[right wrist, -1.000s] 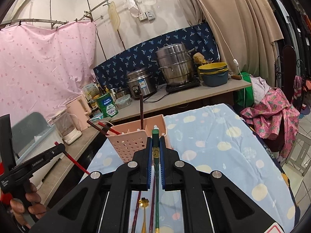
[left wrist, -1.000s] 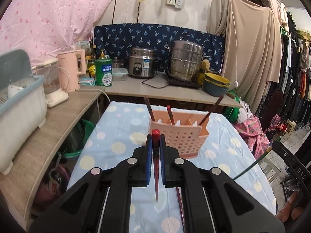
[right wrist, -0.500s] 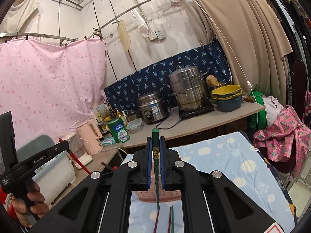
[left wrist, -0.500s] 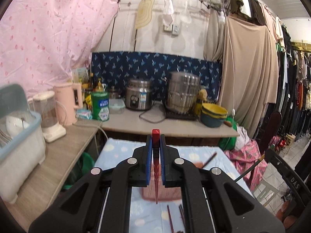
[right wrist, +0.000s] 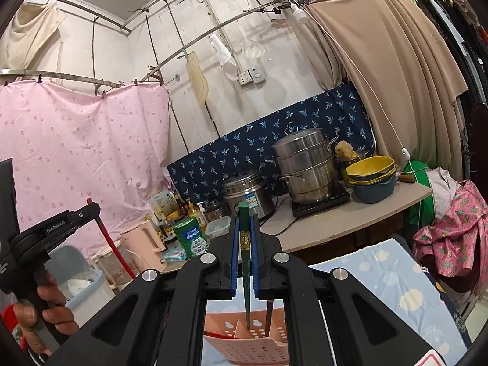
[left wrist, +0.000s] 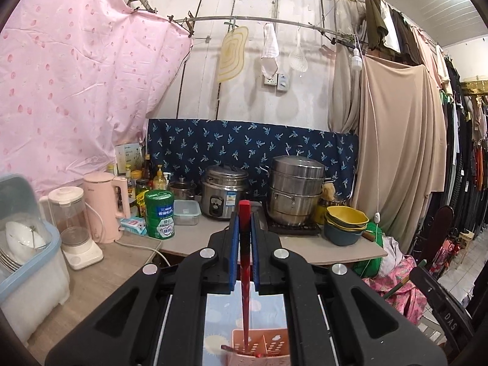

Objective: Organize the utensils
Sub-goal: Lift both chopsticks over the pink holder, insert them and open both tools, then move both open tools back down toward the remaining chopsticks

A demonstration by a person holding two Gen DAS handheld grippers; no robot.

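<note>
My left gripper (left wrist: 244, 222) is shut on a red chopstick (left wrist: 244, 274) held upright, its tip down inside the pink slotted utensil basket (left wrist: 268, 349) just below. My right gripper (right wrist: 244, 222) is shut on a green chopstick (right wrist: 245, 274), also upright, with its tip in a compartment of the same basket (right wrist: 244, 344). A dark brown chopstick (right wrist: 268, 317) stands in the basket beside it. The left gripper with its red chopstick (right wrist: 106, 238) shows at the left of the right wrist view.
The basket stands on a blue dotted tablecloth (right wrist: 396, 277). Behind is a counter (left wrist: 305, 244) with a rice cooker (left wrist: 224, 192), a steel steamer pot (left wrist: 296, 195), stacked bowls (left wrist: 346, 224), a pink kettle (left wrist: 105, 207), a blender and a dish rack (left wrist: 27, 244).
Both grippers have tilted up and moved in over the basket. Each chopstick now hangs upright with its tip inside the basket, where before they were held in front of it.
</note>
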